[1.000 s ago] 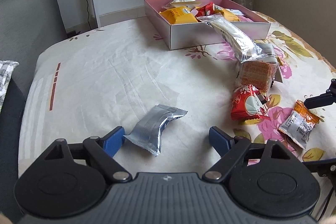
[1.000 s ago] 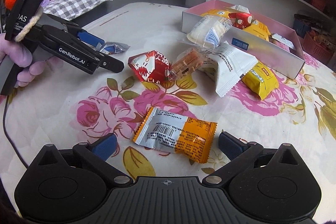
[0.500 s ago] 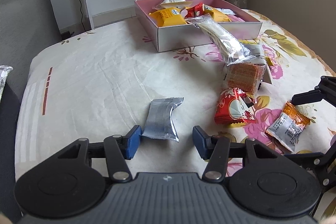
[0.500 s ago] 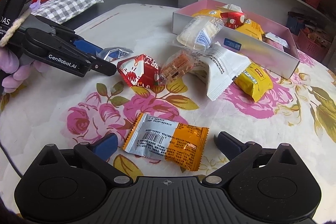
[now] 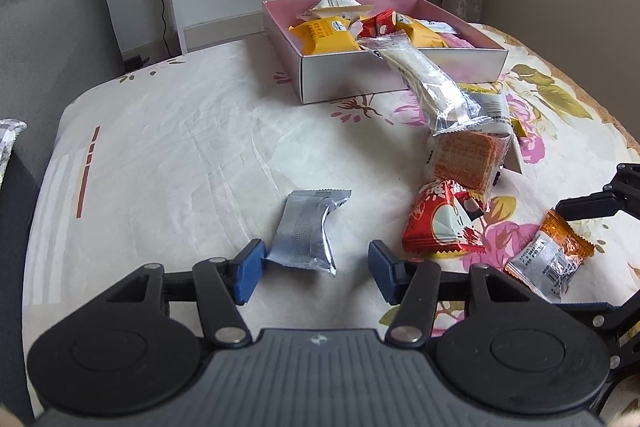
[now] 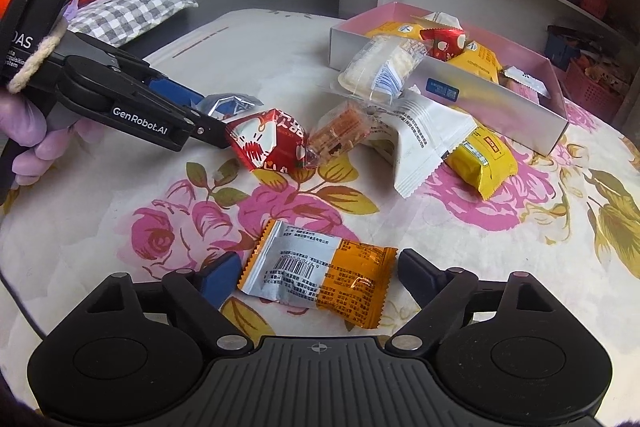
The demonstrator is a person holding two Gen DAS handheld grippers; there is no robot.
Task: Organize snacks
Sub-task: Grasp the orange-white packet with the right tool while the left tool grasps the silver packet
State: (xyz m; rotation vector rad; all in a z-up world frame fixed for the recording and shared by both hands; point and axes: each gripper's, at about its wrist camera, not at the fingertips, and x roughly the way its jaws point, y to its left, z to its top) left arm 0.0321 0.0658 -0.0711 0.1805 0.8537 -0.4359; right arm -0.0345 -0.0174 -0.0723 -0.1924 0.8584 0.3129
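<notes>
L gripper: jaws part open, just widened a little after closing in. Its left pad is touching the near corner of the silver packet; the right pad is kept clear, so nothing is pinched. Packet lies flat on the floral cloth.

R gripper: jaws set wide, just been closing. Orange-and-white packet is straddled, flat on the cloth, left pad at its edge; a gap is seen at the right pad, so no grip.

Further out: red packet and clear-wrapped wafer are seen just beside each other mid-table, w/ a white pouch and yellow packet nearby. Pink box at the far side is part filled w/ snacks; a long clear-wrapped bar is leaned over its front wall.
</notes>
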